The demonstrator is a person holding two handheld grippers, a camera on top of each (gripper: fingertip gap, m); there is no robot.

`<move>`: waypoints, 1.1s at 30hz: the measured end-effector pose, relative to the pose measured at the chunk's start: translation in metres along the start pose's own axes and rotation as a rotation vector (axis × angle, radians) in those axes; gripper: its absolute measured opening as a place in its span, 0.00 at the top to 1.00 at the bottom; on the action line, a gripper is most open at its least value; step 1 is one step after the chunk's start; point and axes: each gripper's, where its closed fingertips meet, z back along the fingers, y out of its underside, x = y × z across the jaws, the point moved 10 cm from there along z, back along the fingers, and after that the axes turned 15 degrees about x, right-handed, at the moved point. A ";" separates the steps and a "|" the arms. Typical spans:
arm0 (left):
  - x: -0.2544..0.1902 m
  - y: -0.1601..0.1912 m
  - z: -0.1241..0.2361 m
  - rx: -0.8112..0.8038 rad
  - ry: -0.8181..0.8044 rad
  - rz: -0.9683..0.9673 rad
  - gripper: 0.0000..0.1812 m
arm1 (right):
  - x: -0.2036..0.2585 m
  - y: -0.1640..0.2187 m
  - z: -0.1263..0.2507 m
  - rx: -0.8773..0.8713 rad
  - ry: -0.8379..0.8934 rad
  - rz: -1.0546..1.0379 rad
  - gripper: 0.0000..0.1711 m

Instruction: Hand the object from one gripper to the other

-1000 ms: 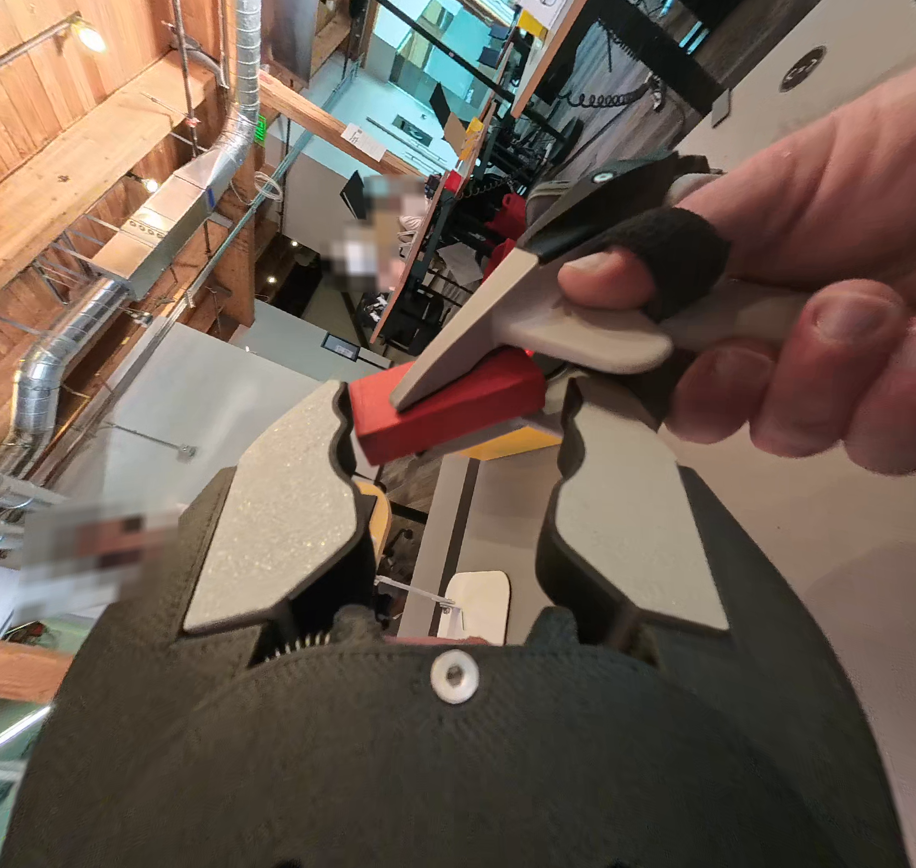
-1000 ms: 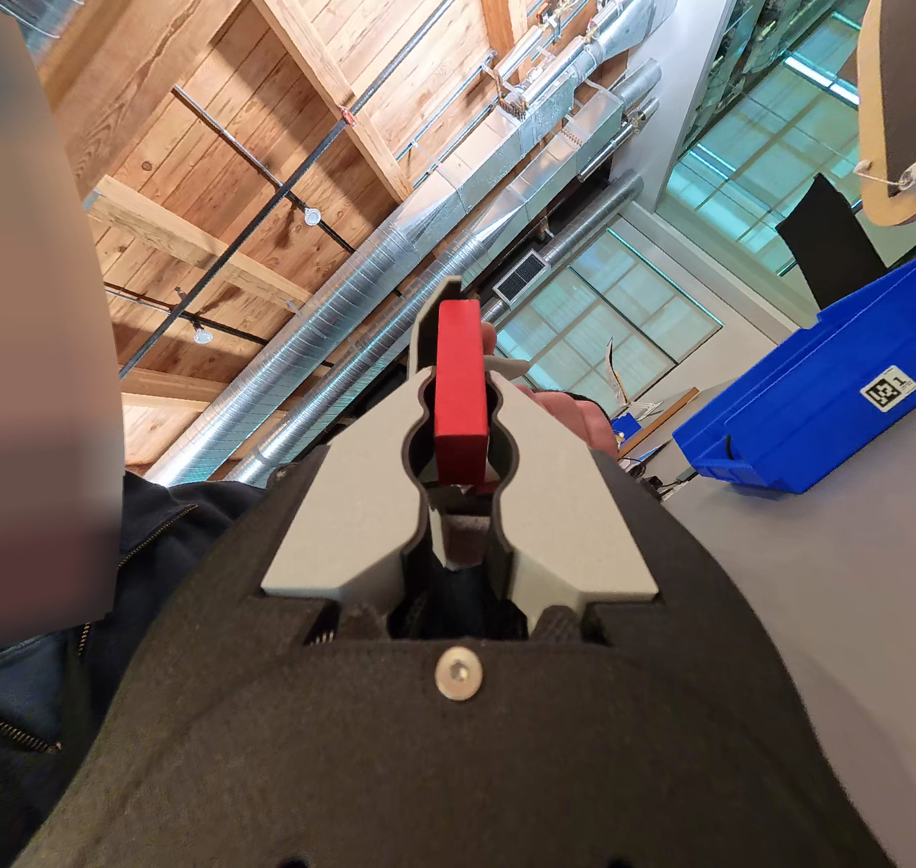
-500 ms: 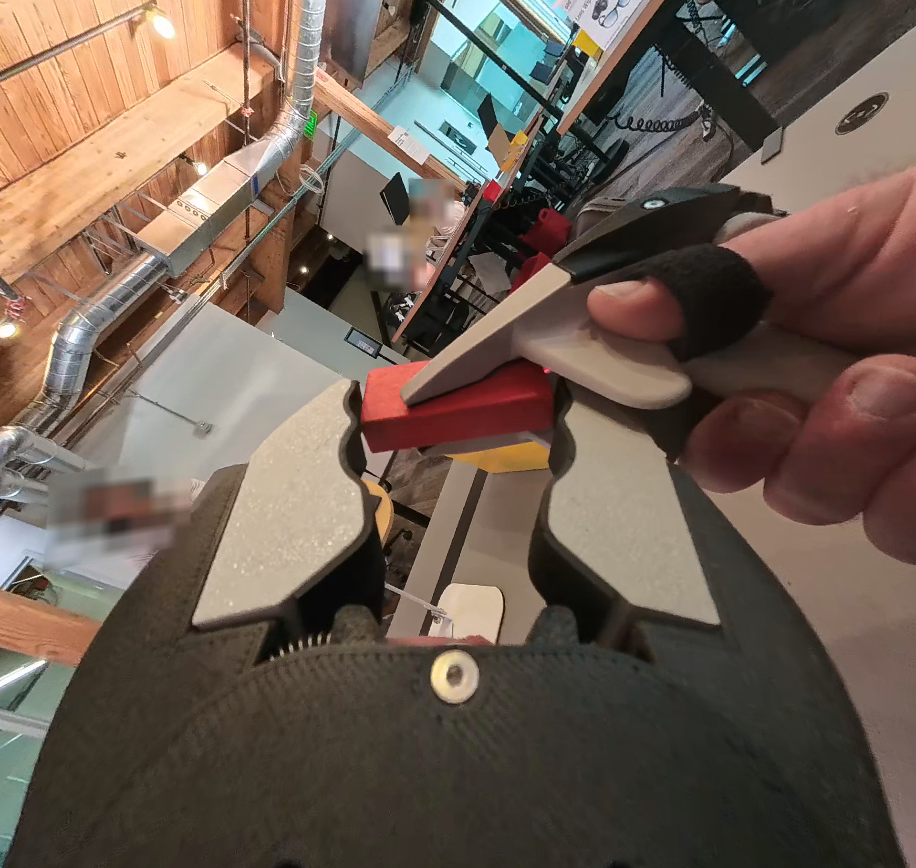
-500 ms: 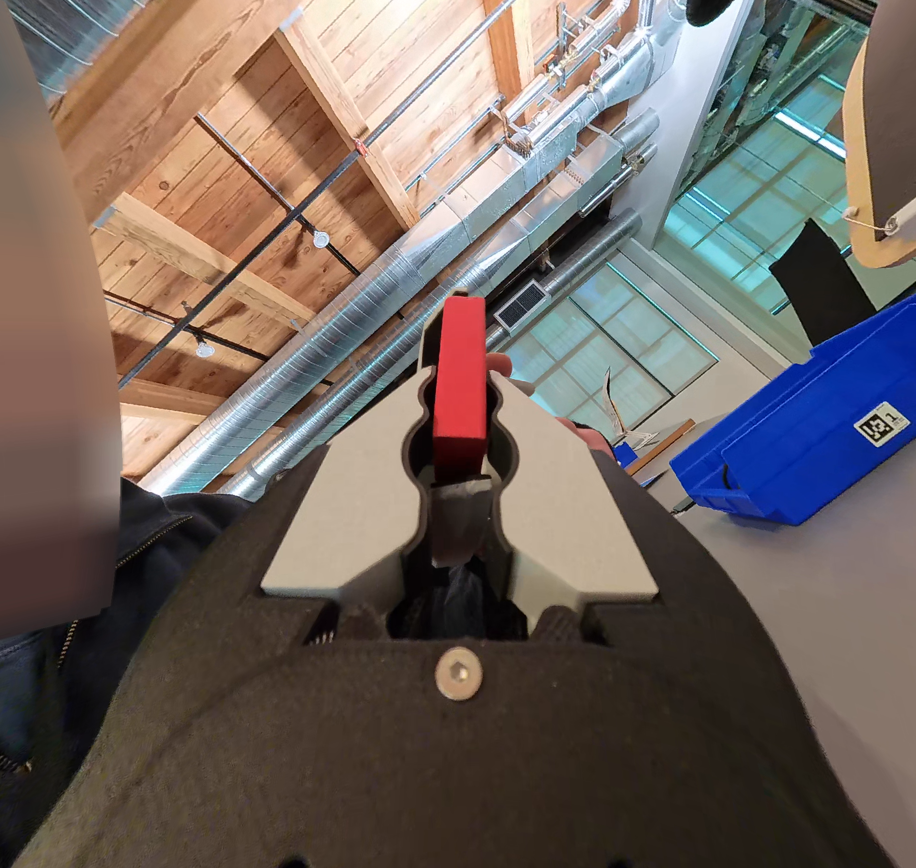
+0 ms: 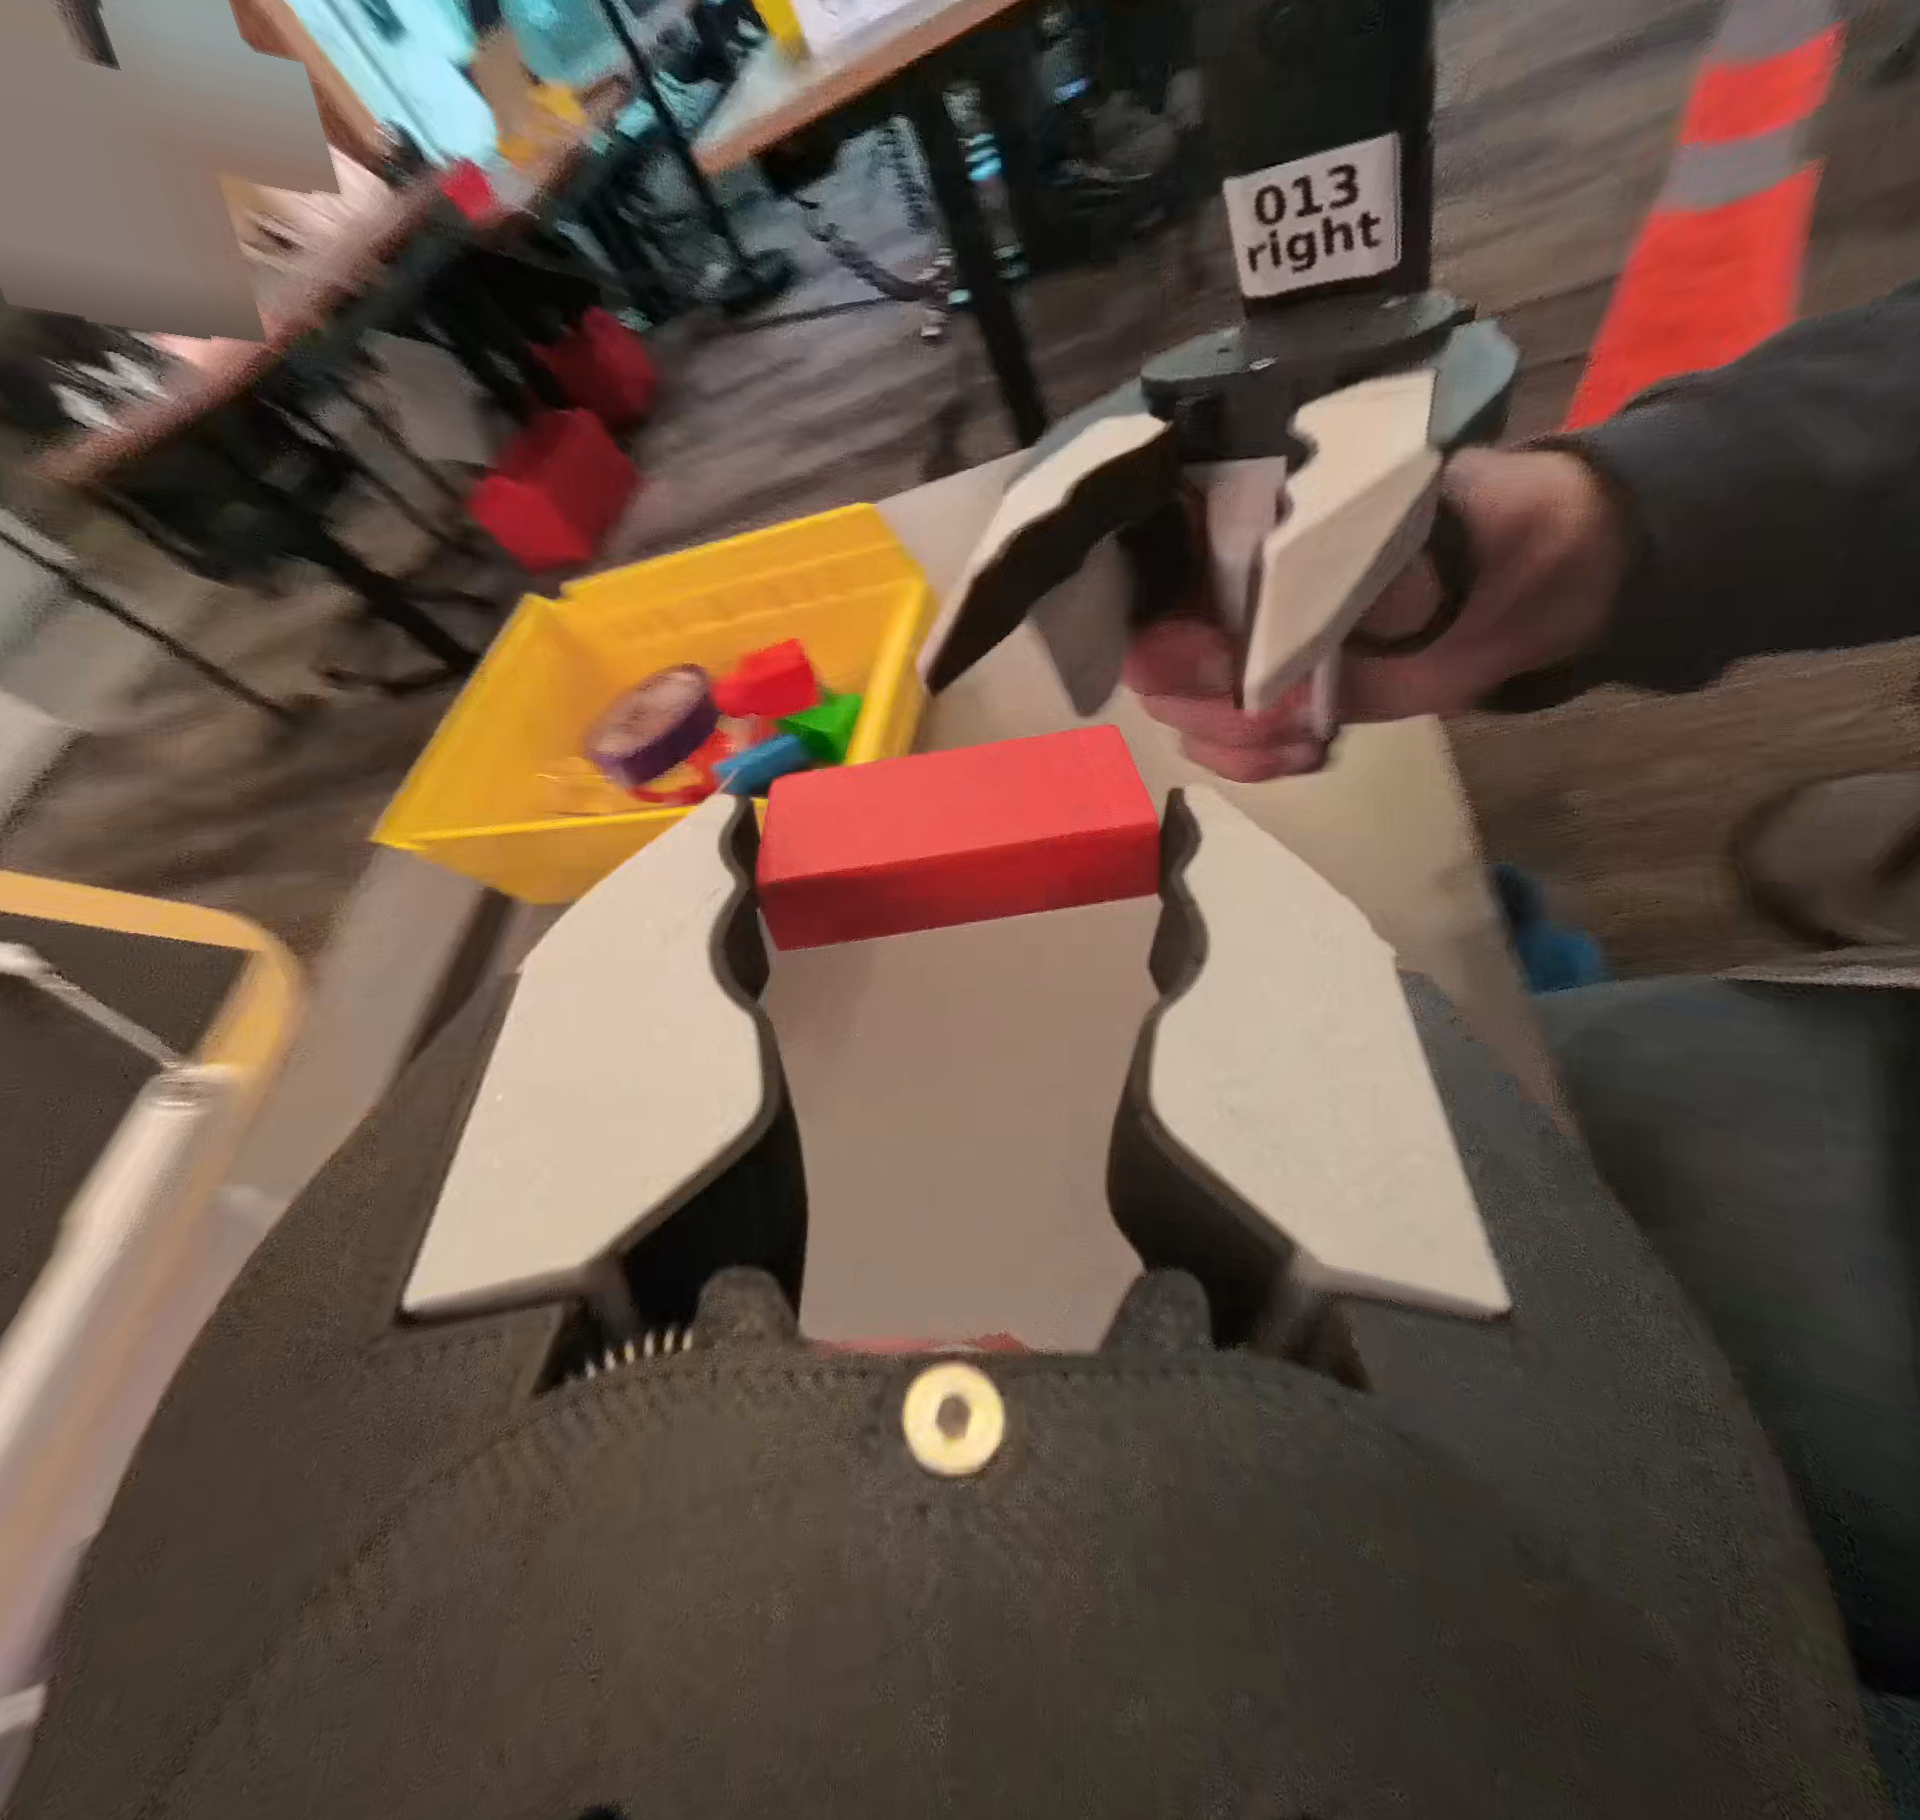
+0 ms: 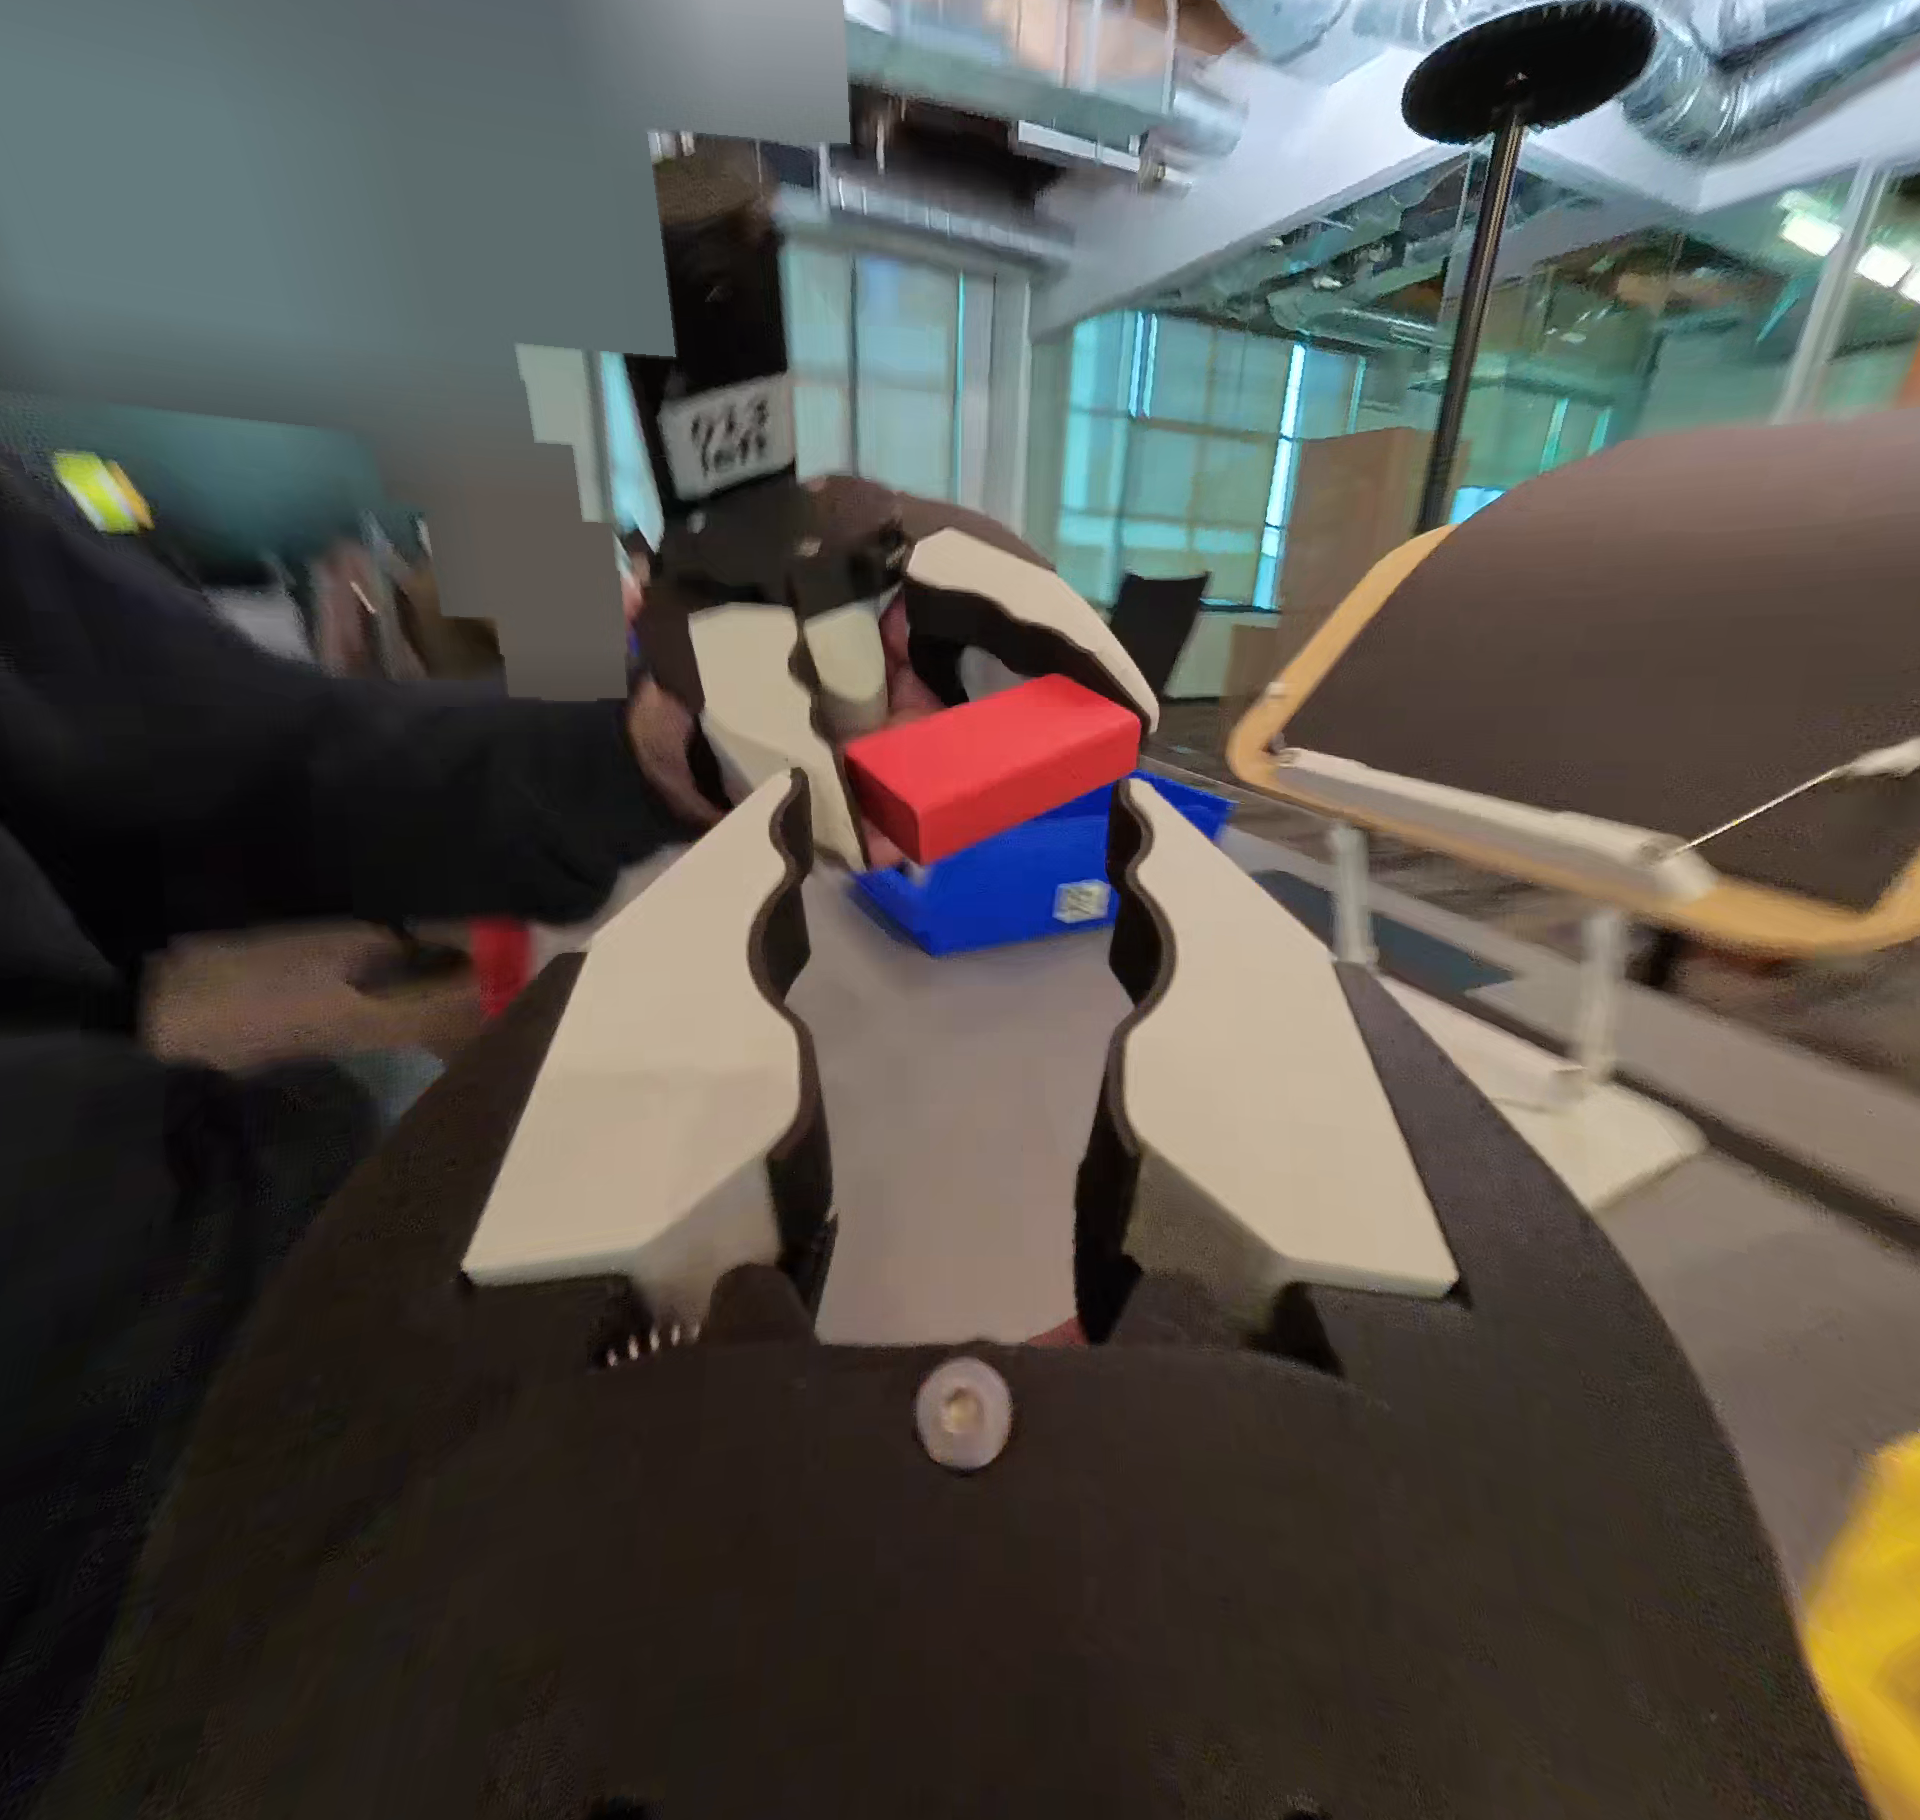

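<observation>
Our left gripper [image 5: 958, 840] has the red block [image 5: 956, 833] clamped endwise between its fingertips, the two pale grey, grainy fingers [image 5: 623, 1053] spread just as wide as the block is long. We see wavy, notched black inner edges on those fingers, and a dark, finely ribbed body below with one round metal screw. The block is a smooth, matte, sharp-edged rectangular bar, lying level across the gap and clear of the grey table [image 5: 956, 1126] beneath.

From the right wrist view we see the same block [image 6: 987, 768] held in the far gripper [image 6: 997, 731], tilted a little, with a blue bin [image 6: 997, 887] behind it.

Our right gripper [image 6: 961, 814] holds nothing, its fingers well apart. In the left wrist view it [image 5: 1091, 669] hangs above and beyond the block, fingers pointing down, gripped by a hand [image 5: 1455, 607] in a dark sleeve, a white label on its black post.

On the table beyond sits a yellow plastic bin [image 5: 499, 814] with ribbed walls, holding a purple tape roll [image 5: 655, 731] and small red, green and blue blocks.
</observation>
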 end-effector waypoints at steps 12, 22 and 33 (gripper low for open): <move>0.029 0.035 -0.027 -0.161 0.687 0.488 0.60 | 0.029 -0.023 -0.022 0.400 0.258 0.961 0.80; 0.020 0.038 -0.039 -0.174 0.822 0.485 0.60 | 0.031 -0.023 -0.027 0.448 0.173 0.925 0.92; 0.016 0.032 -0.005 -0.201 0.178 0.155 0.60 | -0.025 -0.028 -0.009 0.246 -0.088 0.028 0.92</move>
